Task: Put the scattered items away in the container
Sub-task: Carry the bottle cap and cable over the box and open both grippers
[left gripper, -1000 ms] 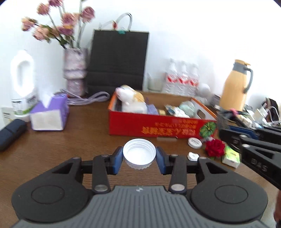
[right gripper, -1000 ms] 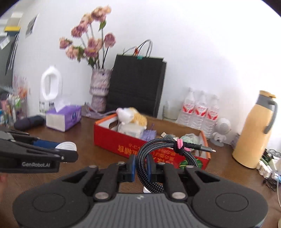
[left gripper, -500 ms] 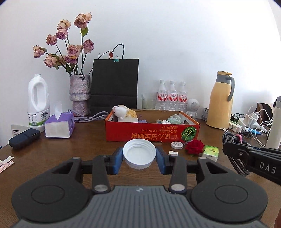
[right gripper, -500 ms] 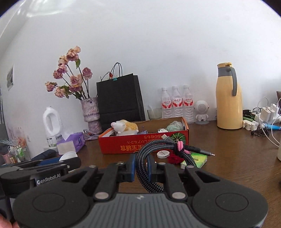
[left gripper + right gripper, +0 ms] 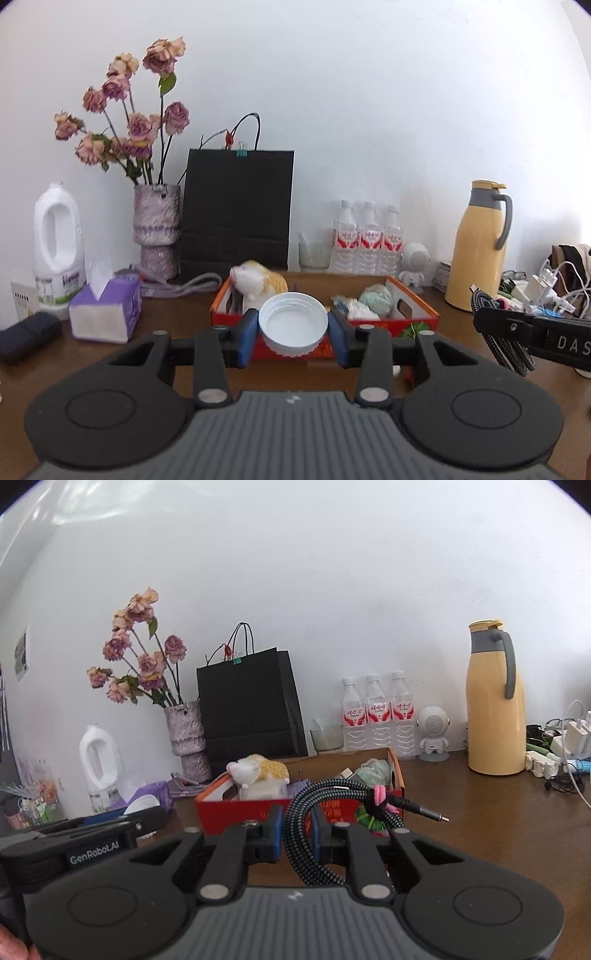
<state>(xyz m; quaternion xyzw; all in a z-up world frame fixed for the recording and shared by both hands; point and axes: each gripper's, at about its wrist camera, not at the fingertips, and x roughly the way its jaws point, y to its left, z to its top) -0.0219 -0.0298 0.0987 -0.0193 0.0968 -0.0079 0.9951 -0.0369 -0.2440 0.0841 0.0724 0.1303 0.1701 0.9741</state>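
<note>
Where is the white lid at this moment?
The white lid is held between the left gripper's fingers, in front of the red box.

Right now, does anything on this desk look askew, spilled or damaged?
Nothing is spilled or broken. The flowers in the vase are wilted, and chargers and cables lie tangled at the right edge. The red box sits at an angle to the wall.

White lid [image 5: 293, 323] open-side up; coiled braided cable [image 5: 334, 805]; red box [image 5: 413, 314], perhaps half-full
</note>
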